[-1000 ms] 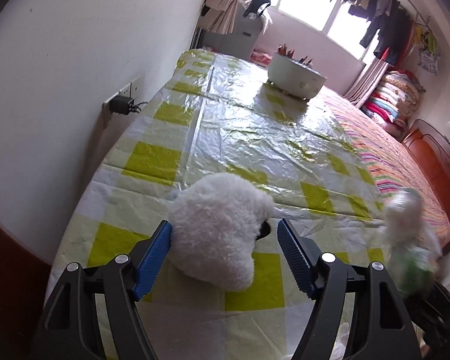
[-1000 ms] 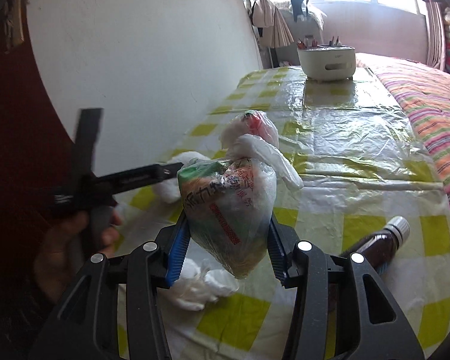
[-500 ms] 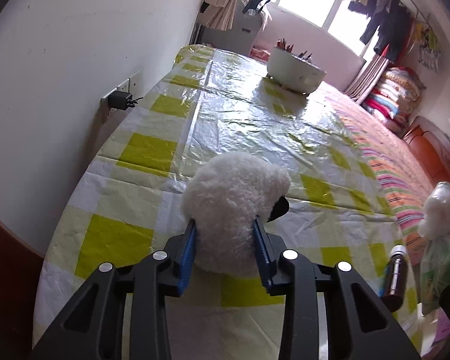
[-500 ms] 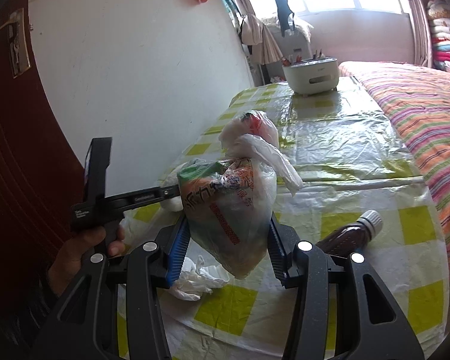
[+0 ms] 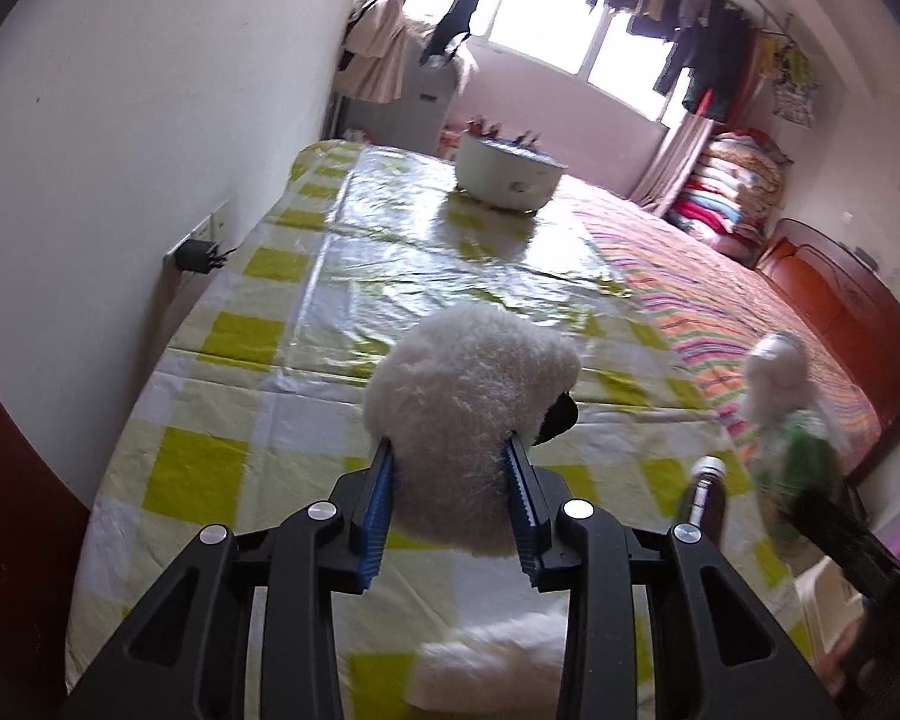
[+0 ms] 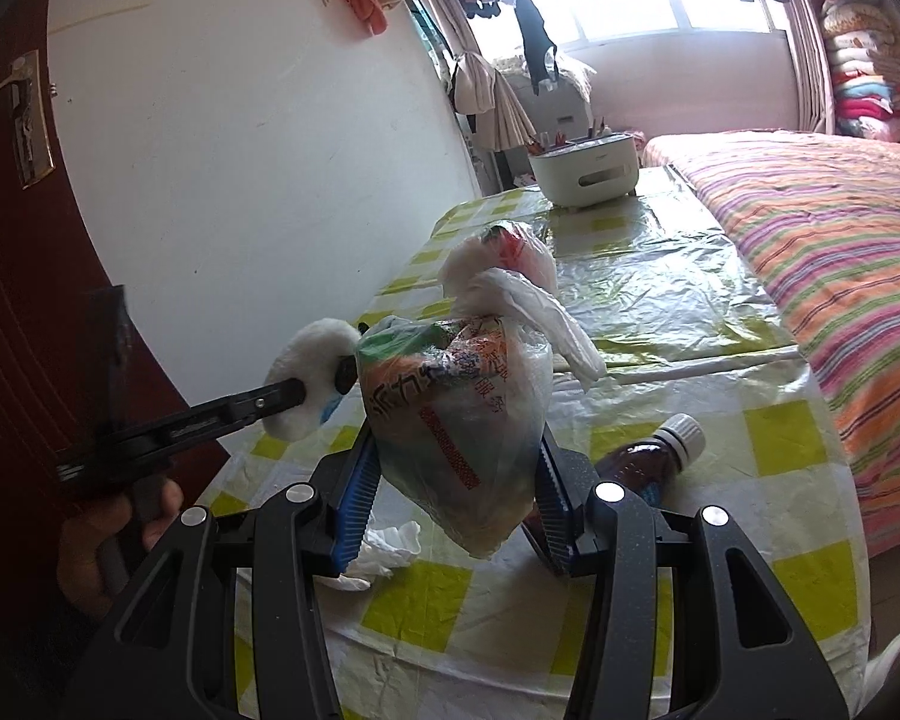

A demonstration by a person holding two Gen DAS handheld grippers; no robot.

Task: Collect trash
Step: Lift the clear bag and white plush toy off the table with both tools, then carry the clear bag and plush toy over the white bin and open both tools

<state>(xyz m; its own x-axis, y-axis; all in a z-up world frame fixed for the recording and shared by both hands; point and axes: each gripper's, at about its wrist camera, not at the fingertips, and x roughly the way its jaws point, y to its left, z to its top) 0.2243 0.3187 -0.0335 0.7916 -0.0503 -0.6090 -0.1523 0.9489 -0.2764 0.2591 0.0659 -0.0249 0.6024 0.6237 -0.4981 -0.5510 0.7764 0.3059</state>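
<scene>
I confirm my left gripper (image 5: 450, 474) clenched on a fluffy white plush wad (image 5: 468, 414), raised above the near table edge. My right gripper (image 6: 456, 480) clamps a knotted clear plastic trash bag (image 6: 456, 420).

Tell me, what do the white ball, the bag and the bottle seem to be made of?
White ball: fluffy, plush-like fibre, matte, fuzzy outline.
Bag: thin clear plastic film, glossy, wrinkled, contents show through.
Bottle: brown see-through body, glass or plastic unclear; white ribbed cap, probably plastic.

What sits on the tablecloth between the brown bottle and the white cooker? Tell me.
Nothing: in the right wrist view, only bare tablecloth stretches from the bottle to the cooker.
</scene>
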